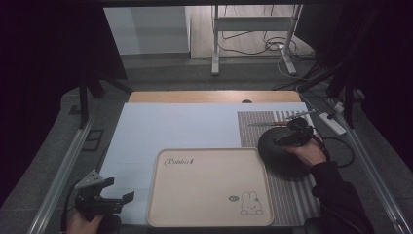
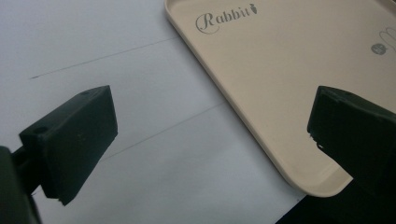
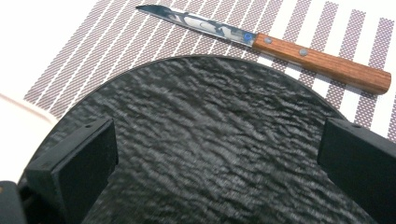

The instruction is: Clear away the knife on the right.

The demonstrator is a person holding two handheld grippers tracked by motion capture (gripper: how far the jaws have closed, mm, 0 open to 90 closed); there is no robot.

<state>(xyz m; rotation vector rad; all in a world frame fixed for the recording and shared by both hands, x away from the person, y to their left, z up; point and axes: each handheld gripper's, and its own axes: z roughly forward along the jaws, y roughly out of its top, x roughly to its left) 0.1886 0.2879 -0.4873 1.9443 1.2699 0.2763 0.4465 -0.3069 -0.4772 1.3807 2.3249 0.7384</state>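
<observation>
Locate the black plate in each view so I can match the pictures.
High view: the black plate lies right of centre on the striped mat, under the right gripper.
Right gripper view: black plate across the lower frame, knife beyond it.
Left gripper view: not there.
Shared landmark: the beige tray, also at.

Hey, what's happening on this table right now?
A person holds a pair of tongs in each hand. The right tongs hover open over a round black textured plate on the striped placemat, with a wooden-handled knife lying just beyond the plate. The left tongs wait open above the pale blue mat, beside a beige rectangular tray with a rabbit print.
</observation>
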